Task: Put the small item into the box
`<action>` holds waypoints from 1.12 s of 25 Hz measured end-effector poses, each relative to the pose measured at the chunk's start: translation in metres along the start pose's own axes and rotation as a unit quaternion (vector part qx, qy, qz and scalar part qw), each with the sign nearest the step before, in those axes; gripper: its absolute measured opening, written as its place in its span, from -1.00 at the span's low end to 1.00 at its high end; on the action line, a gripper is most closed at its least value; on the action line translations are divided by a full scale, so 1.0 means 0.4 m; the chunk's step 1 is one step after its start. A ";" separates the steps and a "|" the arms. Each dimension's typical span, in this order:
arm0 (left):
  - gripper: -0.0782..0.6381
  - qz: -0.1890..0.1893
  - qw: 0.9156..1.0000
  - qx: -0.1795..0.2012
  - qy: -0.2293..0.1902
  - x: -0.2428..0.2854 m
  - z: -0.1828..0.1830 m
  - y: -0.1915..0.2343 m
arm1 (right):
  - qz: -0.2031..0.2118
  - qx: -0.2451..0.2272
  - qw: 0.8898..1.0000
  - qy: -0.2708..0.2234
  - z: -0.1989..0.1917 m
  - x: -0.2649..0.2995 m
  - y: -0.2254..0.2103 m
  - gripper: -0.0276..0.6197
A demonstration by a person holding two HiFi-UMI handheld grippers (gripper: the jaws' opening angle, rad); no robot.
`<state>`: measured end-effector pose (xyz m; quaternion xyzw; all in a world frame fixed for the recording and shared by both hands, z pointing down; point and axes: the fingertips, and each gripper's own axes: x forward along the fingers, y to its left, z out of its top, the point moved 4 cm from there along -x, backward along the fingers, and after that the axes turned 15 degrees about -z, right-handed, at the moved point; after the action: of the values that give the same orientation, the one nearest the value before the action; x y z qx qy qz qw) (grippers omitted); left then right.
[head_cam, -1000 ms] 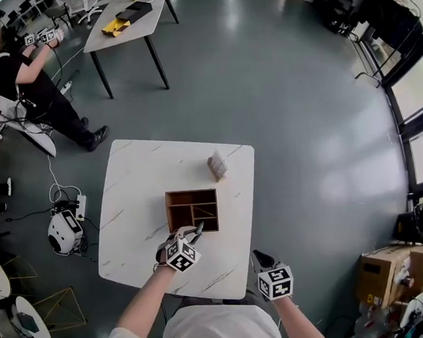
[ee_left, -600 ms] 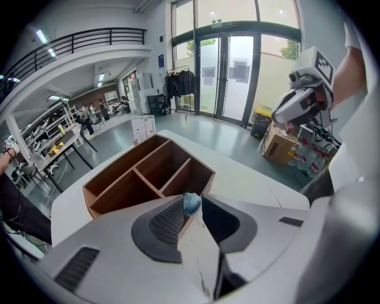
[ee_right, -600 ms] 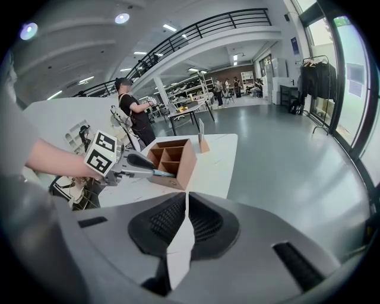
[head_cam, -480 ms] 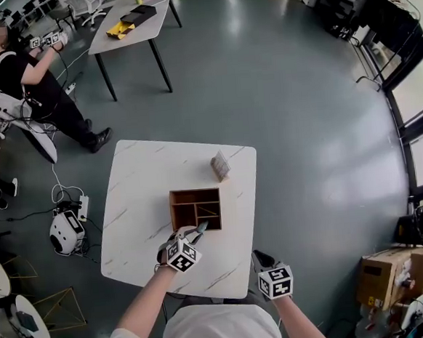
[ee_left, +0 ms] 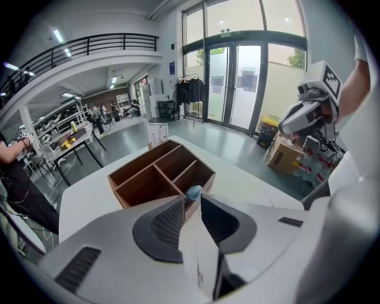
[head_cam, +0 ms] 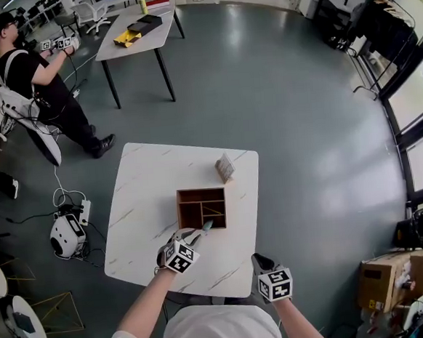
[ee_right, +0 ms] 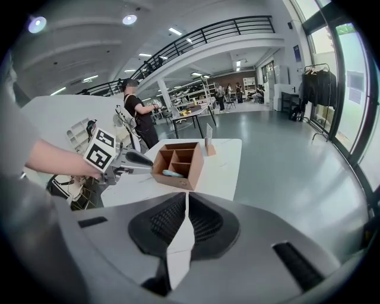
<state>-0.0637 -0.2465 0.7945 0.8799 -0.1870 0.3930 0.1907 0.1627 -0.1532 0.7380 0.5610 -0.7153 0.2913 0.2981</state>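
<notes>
- The item (ee_left: 194,191), small and pale blue, lies inside the box (head_cam: 199,191), in the compartment at the corner nearest the left gripper (ee_left: 191,202).
- The left gripper hovers just short of that corner, its jaws slightly spread with nothing between them.
- The right gripper (ee_right: 185,197) hangs well apart from the box, to its near right, jaws pressed together and empty.
- A card (head_cam: 225,168) stands just beyond the box.

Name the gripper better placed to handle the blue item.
Left: the left gripper is at the box, right by the blue item; the right gripper hangs back near the table edge, shut.
</notes>
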 end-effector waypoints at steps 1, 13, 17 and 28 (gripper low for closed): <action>-0.52 0.002 1.000 -0.003 -0.003 -0.008 -0.005 -0.003 | -0.002 0.000 1.000 -0.001 -0.006 -0.007 0.004 -0.82; -0.65 0.014 0.997 -0.054 -0.055 -0.129 -0.094 -0.036 | -0.036 -0.004 0.999 -0.024 -0.029 -0.091 0.080 -0.82; -0.69 0.012 0.995 -0.065 -0.072 -0.159 -0.122 -0.049 | -0.051 0.000 0.998 -0.032 -0.045 -0.119 0.107 -0.81; -0.72 0.007 0.991 -0.090 -0.103 -0.237 -0.213 -0.078 | -0.078 0.002 0.996 -0.042 -0.103 -0.192 0.174 -0.82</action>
<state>-0.1605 -0.1617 0.7689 0.8934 -0.2468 0.2835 0.2460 0.1135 -0.0599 0.7013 0.6273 -0.6808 0.2450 0.2880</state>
